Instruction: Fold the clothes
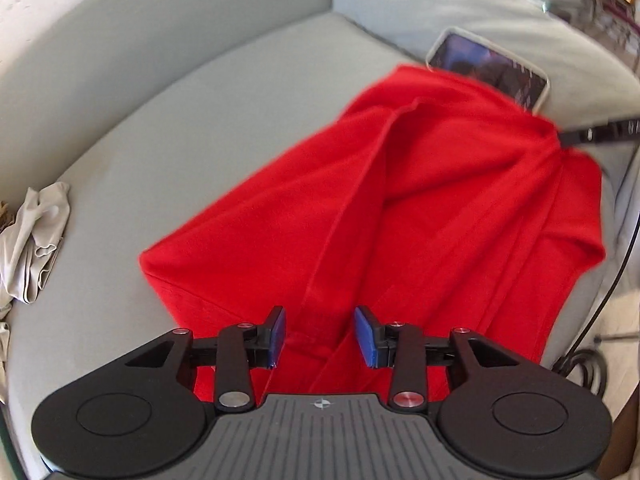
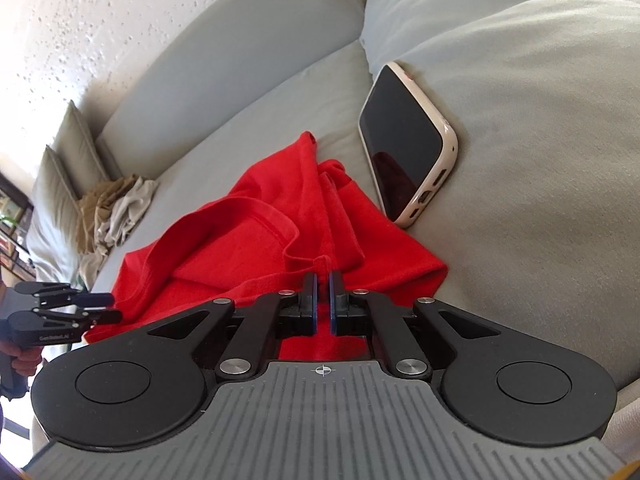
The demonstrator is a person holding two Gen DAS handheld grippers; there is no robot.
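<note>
With your right gripper [image 2: 323, 280] pinching the red cotton T-shirt [image 1: 400, 208] and your left gripper [image 1: 320, 334] wide open, empty, draw it taut.

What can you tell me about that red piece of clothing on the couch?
The red garment looks like a soft knit T-shirt, its ribbed neckline showing in the right wrist view. It lies rumpled and partly folded on the pale grey couch cushion, one long fold running down its middle. The right gripper is shut on its fabric; the left gripper hangs open over its near edge. Its far corner overlaps a phone.
</note>
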